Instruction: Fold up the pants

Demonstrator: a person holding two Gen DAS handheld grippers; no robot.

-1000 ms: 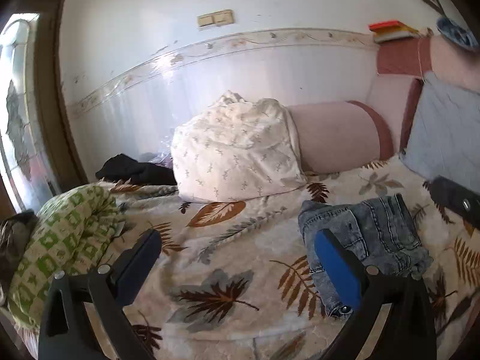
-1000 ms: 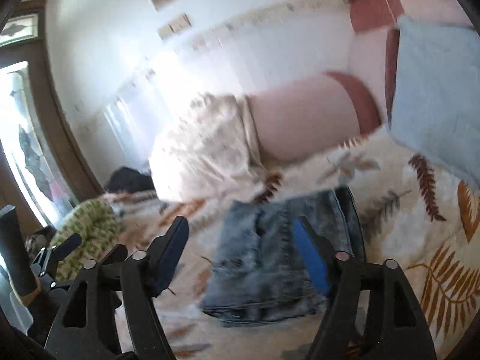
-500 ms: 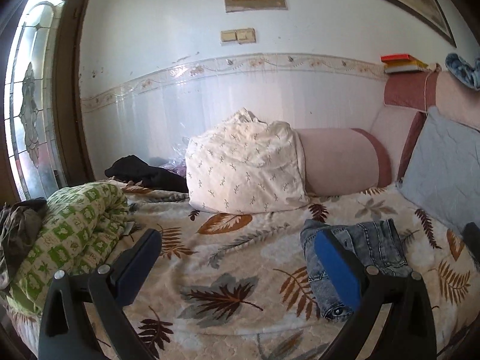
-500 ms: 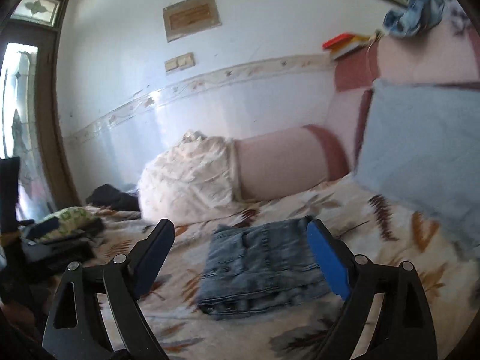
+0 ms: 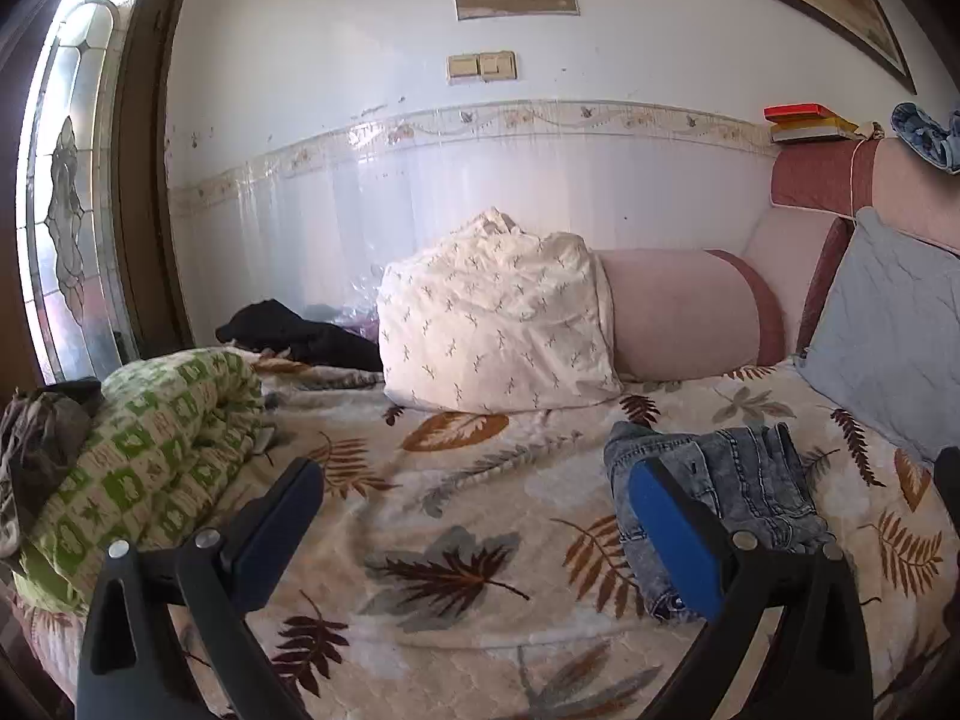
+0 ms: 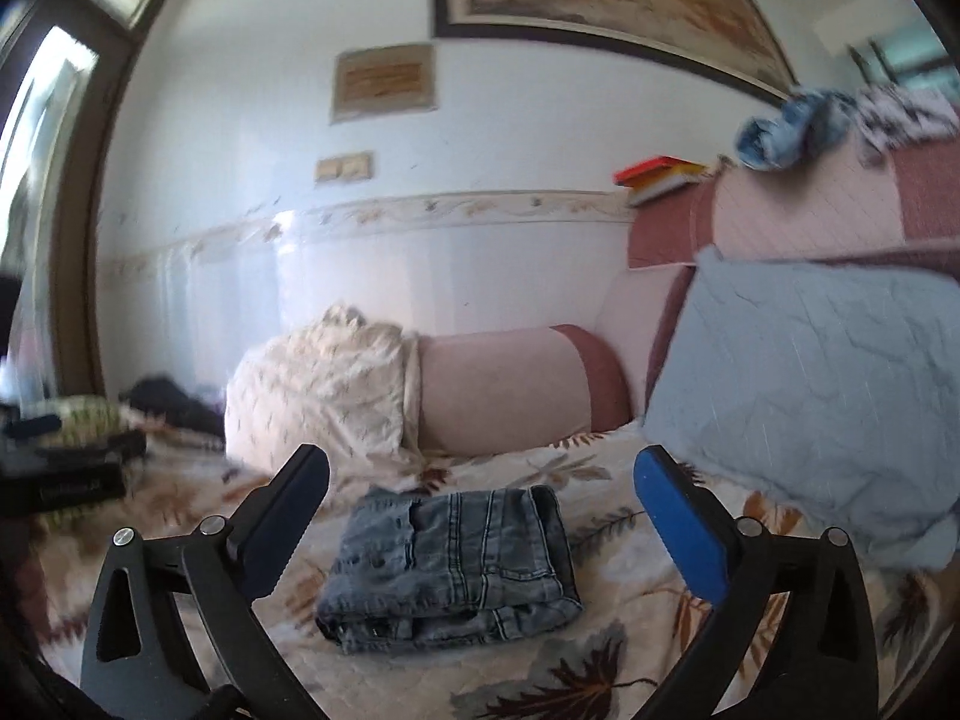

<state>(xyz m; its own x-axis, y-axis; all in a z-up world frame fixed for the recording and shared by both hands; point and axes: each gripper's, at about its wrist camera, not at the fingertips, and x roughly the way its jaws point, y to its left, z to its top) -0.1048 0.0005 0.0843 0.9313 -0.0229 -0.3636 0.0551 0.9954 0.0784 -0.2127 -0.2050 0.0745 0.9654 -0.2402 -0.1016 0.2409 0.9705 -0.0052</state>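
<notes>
Nearest, the right gripper (image 6: 480,516) stood with its jaws wide and empty, having just been opening. The left gripper (image 5: 474,522) gaped wide too, holding nothing. Beyond them the folded denim pants (image 6: 450,564) lay flat on the leaf-print blanket (image 5: 456,516), nearer than the cream pillow (image 5: 492,324) and pink bolster (image 5: 678,312). A second earlier the pants had filled more of the right view.

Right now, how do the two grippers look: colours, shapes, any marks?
Both look alike. The left gripper and the right gripper have black angular frames with triangular cut-outs and silver round rivets. Each carries flat blue pads on the jaws. No cables, markings, hands or sleeves show.
</notes>
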